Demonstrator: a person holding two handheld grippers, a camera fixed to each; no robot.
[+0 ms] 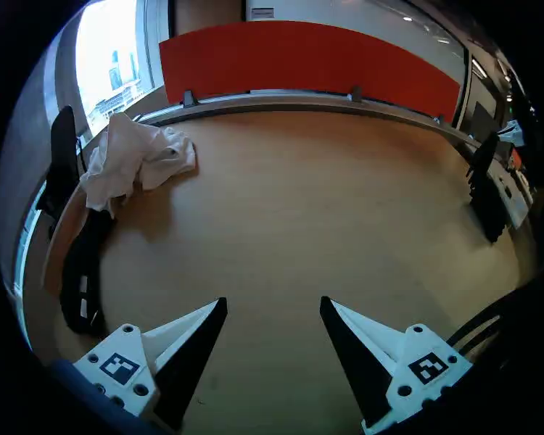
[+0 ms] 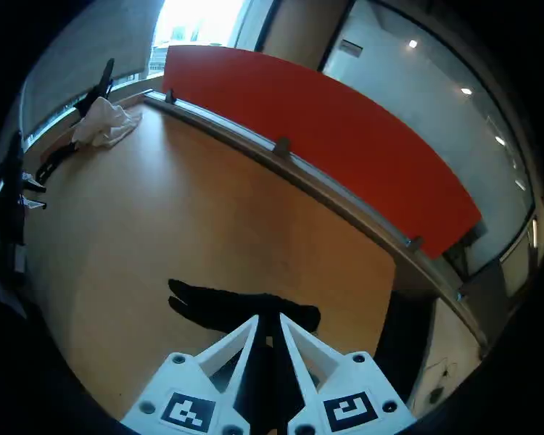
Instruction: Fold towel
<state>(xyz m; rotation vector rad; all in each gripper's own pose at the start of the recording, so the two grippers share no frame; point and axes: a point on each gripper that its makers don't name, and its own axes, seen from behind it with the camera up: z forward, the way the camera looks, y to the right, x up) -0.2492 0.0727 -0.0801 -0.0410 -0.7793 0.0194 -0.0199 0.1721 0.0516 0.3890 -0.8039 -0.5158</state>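
A crumpled white towel (image 1: 138,156) lies at the far left corner of the wooden table (image 1: 308,203), partly hanging over its edge. My left gripper (image 1: 272,300) hovers over bare wood well short of it, fingers wide apart with nothing between them. In the right gripper view the same white towel (image 2: 105,122) is small and far off at the upper left. My right gripper (image 2: 268,317) has its fingers drawn close together on a flat black cloth (image 2: 221,304) that lies on the table (image 2: 163,217) near its right end; black fabric fills the narrow gap between the fingers.
A red divider panel (image 1: 308,61) runs along the table's far edge behind a metal rail. Black chairs stand at the left (image 1: 62,159) and right (image 1: 486,188) ends. A bright window sits beyond the left corner. The table drops off at its right end (image 2: 388,290).
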